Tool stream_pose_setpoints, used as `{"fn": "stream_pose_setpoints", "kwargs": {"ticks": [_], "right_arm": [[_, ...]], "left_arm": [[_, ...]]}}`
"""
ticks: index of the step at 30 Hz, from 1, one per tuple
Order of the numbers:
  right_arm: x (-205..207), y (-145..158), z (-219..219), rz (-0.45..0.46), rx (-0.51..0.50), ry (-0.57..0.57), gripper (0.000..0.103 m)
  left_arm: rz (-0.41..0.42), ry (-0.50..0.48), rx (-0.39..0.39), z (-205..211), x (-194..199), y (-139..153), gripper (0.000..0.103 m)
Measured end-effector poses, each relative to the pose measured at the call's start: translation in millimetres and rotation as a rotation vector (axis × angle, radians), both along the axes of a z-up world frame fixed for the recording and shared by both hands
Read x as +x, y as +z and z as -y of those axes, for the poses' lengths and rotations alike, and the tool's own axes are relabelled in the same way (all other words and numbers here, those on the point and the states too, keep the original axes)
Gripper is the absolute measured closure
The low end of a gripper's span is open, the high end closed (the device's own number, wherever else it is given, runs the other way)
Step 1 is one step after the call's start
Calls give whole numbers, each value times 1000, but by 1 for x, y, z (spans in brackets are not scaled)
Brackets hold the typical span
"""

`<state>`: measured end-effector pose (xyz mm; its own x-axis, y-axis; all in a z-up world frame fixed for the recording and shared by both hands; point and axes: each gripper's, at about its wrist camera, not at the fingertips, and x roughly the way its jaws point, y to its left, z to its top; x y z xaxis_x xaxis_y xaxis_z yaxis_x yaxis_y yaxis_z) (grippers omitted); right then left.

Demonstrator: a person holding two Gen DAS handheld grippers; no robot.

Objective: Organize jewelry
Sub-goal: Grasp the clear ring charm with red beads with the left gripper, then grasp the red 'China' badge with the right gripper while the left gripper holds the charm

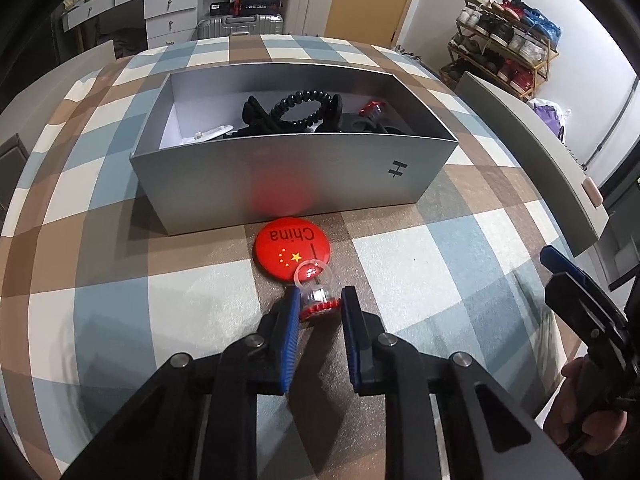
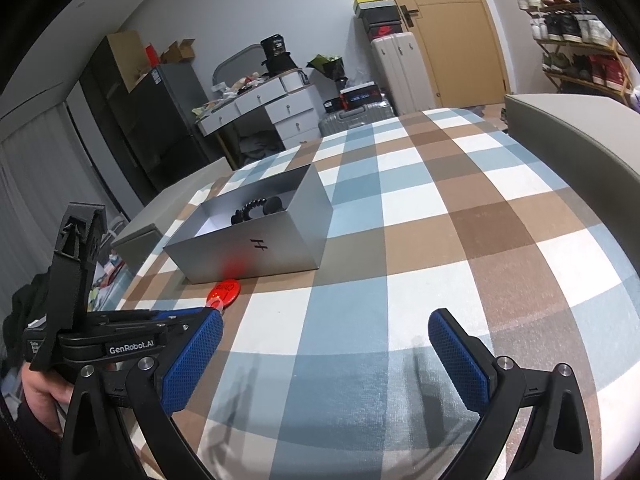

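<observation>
With our left gripper (image 1: 320, 304) pinching the small red ring (image 1: 316, 300) low in frame and right gripper (image 2: 324, 356) spread wide, the rounded trinket could squirt free when lifted toward the grey box (image 1: 292, 184).

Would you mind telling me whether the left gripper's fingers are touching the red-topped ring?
Touching. In the left wrist view both blue fingers of the left gripper press the red-topped ring from either side, with no gap visible.
</observation>
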<state>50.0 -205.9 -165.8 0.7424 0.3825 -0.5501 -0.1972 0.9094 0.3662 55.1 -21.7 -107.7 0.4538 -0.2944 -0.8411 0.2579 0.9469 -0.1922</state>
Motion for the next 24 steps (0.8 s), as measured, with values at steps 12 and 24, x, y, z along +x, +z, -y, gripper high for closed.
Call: {"fn": "stream_pose_setpoints", "kwargs": {"ticks": [12, 24], "right_arm": [[13, 1, -26, -53, 17, 101, 0], [56, -3, -121, -77, -150, 300, 1]], "left_arm": [[74, 44, -44, -30, -14, 17, 88], [163, 152, -67, -75, -29, 28, 88]]}}
